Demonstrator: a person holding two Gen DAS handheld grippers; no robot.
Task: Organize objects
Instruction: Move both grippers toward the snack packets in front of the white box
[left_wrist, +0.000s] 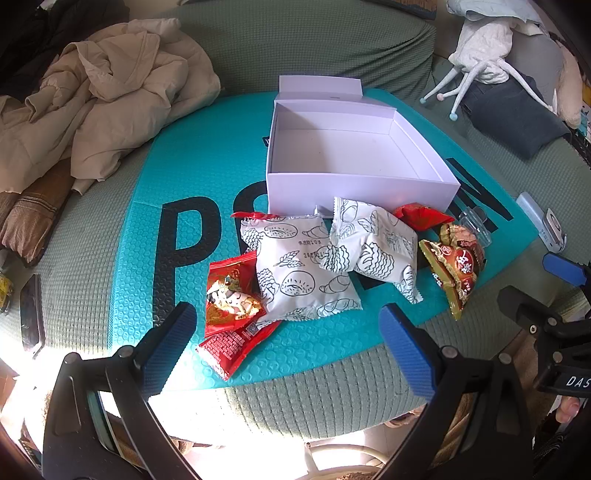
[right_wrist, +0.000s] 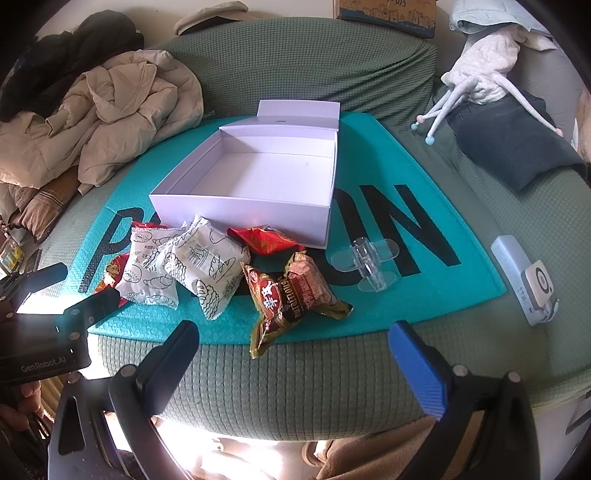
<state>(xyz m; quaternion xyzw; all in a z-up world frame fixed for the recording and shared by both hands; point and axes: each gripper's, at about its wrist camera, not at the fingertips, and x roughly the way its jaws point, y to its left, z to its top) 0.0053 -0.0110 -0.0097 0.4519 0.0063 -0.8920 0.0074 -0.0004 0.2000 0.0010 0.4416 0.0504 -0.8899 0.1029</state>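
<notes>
An open, empty white box (left_wrist: 354, 192) (right_wrist: 240, 214) stands on a teal bubble mailer (left_wrist: 184, 177). Loose snack packets lie in front of it: two white packets with bread drawings (left_wrist: 303, 269) (left_wrist: 373, 247), a red packet at the left (left_wrist: 231, 299), a red packet against the box (right_wrist: 264, 240), and a brown-and-gold packet (right_wrist: 291, 291). A clear plastic piece (right_wrist: 369, 264) lies to the right. My left gripper (left_wrist: 288, 332) is open, just short of the left red and white packets. My right gripper (right_wrist: 295, 347) is open, hovering near the brown packet. Neither holds anything.
The mailer lies on a green-covered sofa seat (right_wrist: 295, 387). A crumpled beige jacket (left_wrist: 103, 110) is piled at the left, and a dark phone (left_wrist: 31, 314) lies near the left edge. A white device (right_wrist: 524, 280), a plush toy (right_wrist: 480, 74) and dark cloth (right_wrist: 509, 147) sit at the right.
</notes>
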